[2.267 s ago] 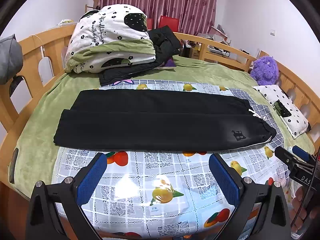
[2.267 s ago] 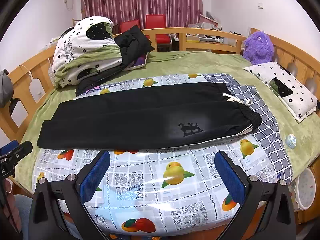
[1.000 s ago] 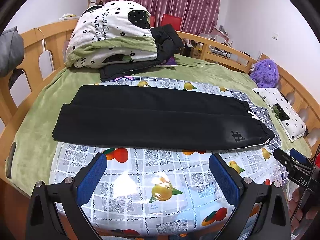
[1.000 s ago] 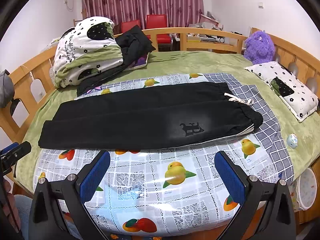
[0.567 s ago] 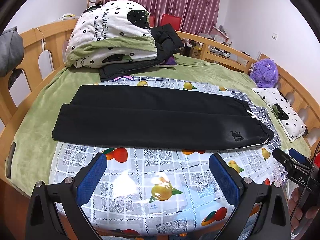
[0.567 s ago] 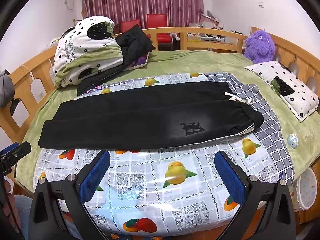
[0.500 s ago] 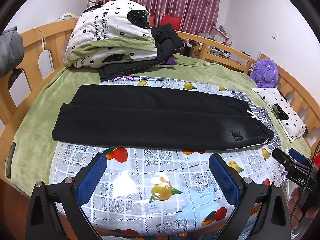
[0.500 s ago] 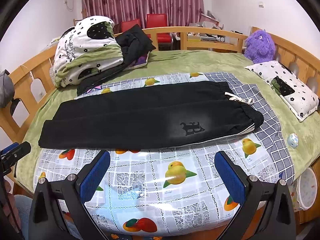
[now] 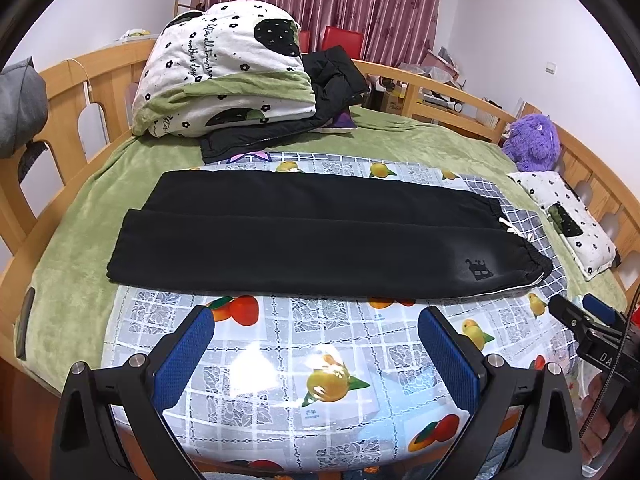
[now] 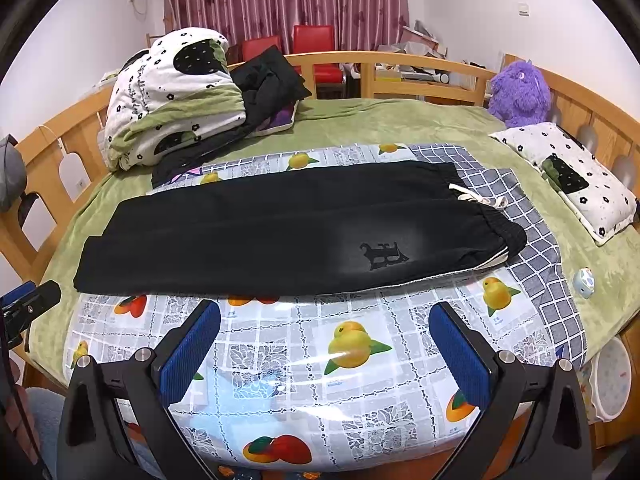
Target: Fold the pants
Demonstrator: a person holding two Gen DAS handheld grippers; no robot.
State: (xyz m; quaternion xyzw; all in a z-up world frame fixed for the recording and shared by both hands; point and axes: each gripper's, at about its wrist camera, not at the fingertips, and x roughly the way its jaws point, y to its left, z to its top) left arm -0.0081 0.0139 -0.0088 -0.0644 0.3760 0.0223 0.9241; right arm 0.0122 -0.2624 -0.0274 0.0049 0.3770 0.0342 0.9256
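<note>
The black fabric pants point(image 9: 320, 236) are laid flat, legs side by side, unfolded, while the left gripper point(image 9: 316, 344) and right gripper point(image 10: 324, 340) are held wide and empty.

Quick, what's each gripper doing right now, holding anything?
Left gripper: open, holding nothing, short of the black pants.
Right gripper: open, holding nothing, also short of the pants.
</note>
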